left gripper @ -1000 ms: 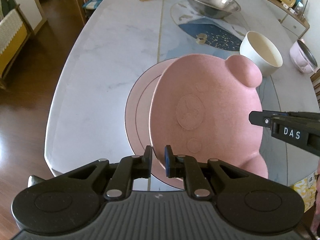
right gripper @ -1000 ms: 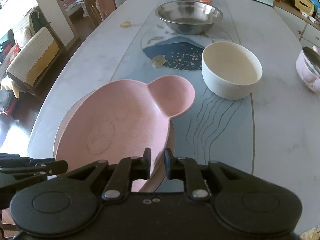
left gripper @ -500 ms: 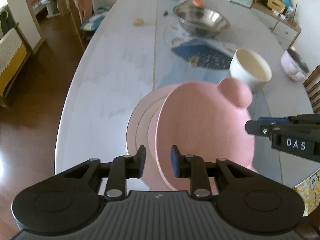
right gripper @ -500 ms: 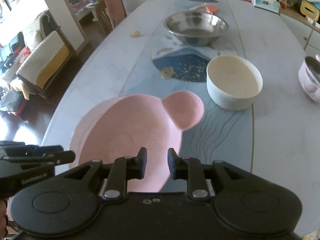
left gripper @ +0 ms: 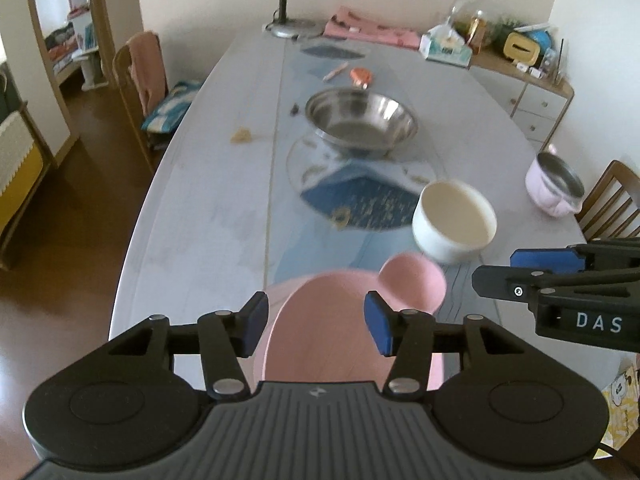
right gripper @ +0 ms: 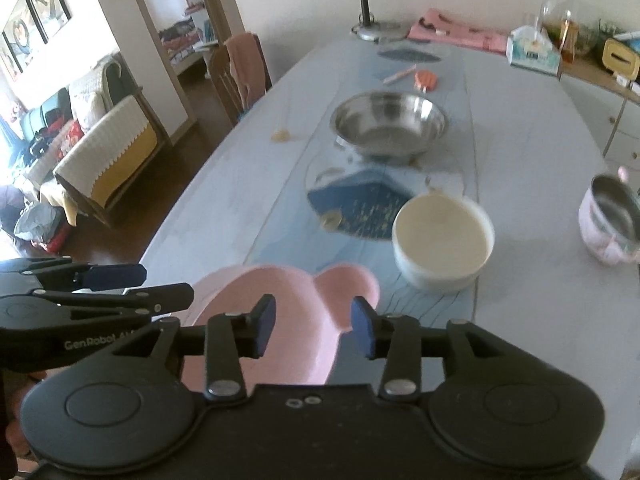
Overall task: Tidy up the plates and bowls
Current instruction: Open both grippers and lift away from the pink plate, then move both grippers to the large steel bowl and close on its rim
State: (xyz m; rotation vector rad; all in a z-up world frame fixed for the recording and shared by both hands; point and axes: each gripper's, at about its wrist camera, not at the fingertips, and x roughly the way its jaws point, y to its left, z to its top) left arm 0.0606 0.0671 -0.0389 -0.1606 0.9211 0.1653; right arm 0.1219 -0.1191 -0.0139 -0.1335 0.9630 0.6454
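Note:
A pink bear-shaped plate (left gripper: 336,328) lies on a round pink plate (left gripper: 276,292) at the near end of the table; it also shows in the right wrist view (right gripper: 280,312). My left gripper (left gripper: 316,322) is open and empty, raised above the plate's near edge. My right gripper (right gripper: 314,328) is open and empty over the plate's right side. A white bowl (left gripper: 454,222) stands just beyond the plates, also in the right wrist view (right gripper: 442,242). A steel bowl (left gripper: 360,122) sits further back.
A pink pot (left gripper: 556,188) with a steel liner stands at the right table edge. A desk lamp (left gripper: 292,4), pink cloth and tissue box sit at the far end. Small scraps lie on the blue runner (left gripper: 360,196). Chairs stand on both sides.
Both grippers have opened, let go of the bear-shaped plate and pulled back and up. The plate now rests on the round pink plate.

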